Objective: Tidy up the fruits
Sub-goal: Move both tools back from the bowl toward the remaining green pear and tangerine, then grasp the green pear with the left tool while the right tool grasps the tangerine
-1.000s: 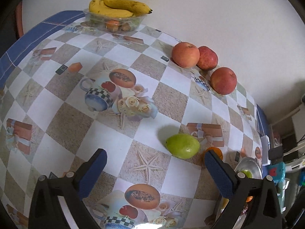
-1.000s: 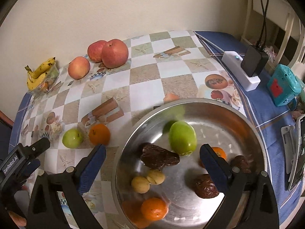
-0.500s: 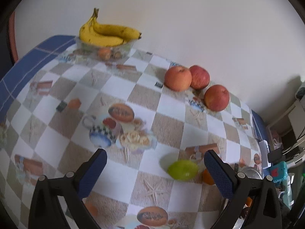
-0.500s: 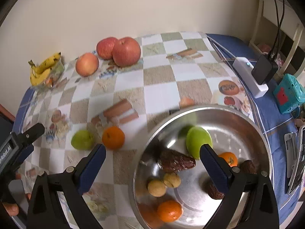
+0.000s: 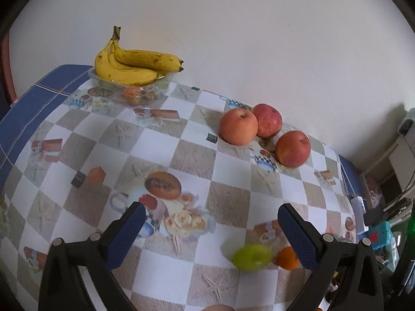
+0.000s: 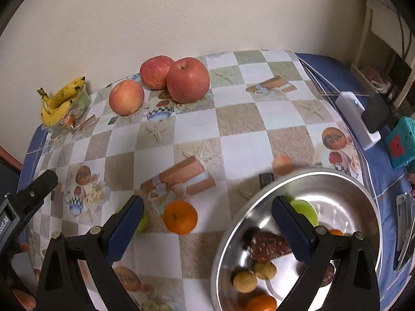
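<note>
Three red apples point(image 5: 238, 127) point(image 6: 188, 80) sit near the wall. A green fruit point(image 5: 251, 257) and an orange point(image 5: 287, 258) point(image 6: 180, 217) lie on the checked tablecloth. A steel bowl point(image 6: 363, 189) holds a green fruit point(image 6: 306, 210), oranges, brown fruits and small yellow ones. My left gripper point(image 5: 210, 230) is open and empty above the cloth, the green fruit between its fingers' line. My right gripper point(image 6: 207, 223) is open and empty, the orange between its fingers. The green fruit point(image 6: 144, 223) is partly hidden behind the left finger in the right wrist view.
Bananas point(image 5: 132, 64) point(image 6: 61, 101) lie on a clear plastic tray point(image 5: 129, 90) at the far left by the wall. A white box point(image 6: 358, 119), a black adapter point(image 6: 378, 114) and a teal device point(image 6: 400, 145) stand on the blue cloth at the right edge.
My right gripper moved left from over the bowl toward the orange. My left gripper pulled back and tilted up, so the green fruit now shows lower in its view.
</note>
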### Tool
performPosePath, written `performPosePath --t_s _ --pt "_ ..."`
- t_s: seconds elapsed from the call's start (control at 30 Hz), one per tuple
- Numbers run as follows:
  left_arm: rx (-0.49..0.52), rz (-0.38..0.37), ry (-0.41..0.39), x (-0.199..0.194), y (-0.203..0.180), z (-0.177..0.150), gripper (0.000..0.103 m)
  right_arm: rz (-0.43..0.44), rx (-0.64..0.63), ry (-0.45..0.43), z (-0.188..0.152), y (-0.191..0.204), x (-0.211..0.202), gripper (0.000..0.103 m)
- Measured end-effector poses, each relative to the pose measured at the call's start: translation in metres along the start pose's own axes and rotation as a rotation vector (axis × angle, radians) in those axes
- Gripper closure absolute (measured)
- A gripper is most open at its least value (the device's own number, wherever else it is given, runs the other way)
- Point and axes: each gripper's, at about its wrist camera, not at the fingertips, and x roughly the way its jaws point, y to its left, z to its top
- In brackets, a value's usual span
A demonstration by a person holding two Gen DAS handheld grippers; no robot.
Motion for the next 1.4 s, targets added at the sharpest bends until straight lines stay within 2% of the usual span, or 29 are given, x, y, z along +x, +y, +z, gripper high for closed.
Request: performPosePath --t_s 0.1,0.2,0.33,0.4,0.47,0.6,0.67,0.93,0.97,1.17,1.27,1.4 --pt "-0.019 -0.033 0.033 0.008 0.001 0.004 0.0 0.041 -0.001 0.01 0.004 0.005 0.007 0.004" --pt "-0.036 -0.032 0.069 0.017 0.0 0.003 0.0 0.079 -0.033 0.014 0.004 0.012 0.011 0.004" --pt "-0.083 -0.08 0.126 0.027 0.002 -0.002 0.002 0.029 -0.073 0.005 0.003 0.017 0.013 0.005" --pt "-0.091 -0.096 0.142 0.03 0.0 -0.005 0.005 0.041 -0.075 0.005 0.002 0.017 0.013 0.011" --pt "-0.083 -0.112 0.163 0.034 -0.005 -0.008 0.011 0.041 -0.073 0.02 0.001 0.015 0.017 0.034" --pt "-0.068 -0.143 0.211 0.045 -0.016 -0.017 0.014 0.059 -0.086 0.056 -0.005 0.018 0.027 0.037" --pt "-0.064 -0.155 0.242 0.053 -0.021 -0.023 0.016 0.06 -0.093 0.073 -0.008 0.019 0.032 0.045" --pt "-0.077 -0.155 0.324 0.074 -0.026 -0.046 0.017 0.057 -0.11 0.144 -0.021 0.023 0.056 0.046" --pt "-0.072 -0.153 0.329 0.075 -0.027 -0.047 0.022 0.057 -0.11 0.15 -0.022 0.023 0.058 0.047" --pt "-0.049 -0.125 0.327 0.076 -0.033 -0.051 0.03 0.011 -0.16 0.145 -0.025 0.029 0.06 0.048" --pt "-0.061 -0.148 0.334 0.077 -0.032 -0.052 0.04 0.004 -0.167 0.143 -0.026 0.03 0.06 0.048" --pt "-0.069 -0.164 0.338 0.077 -0.033 -0.053 0.044 0.0 -0.175 0.142 -0.026 0.03 0.06 0.049"
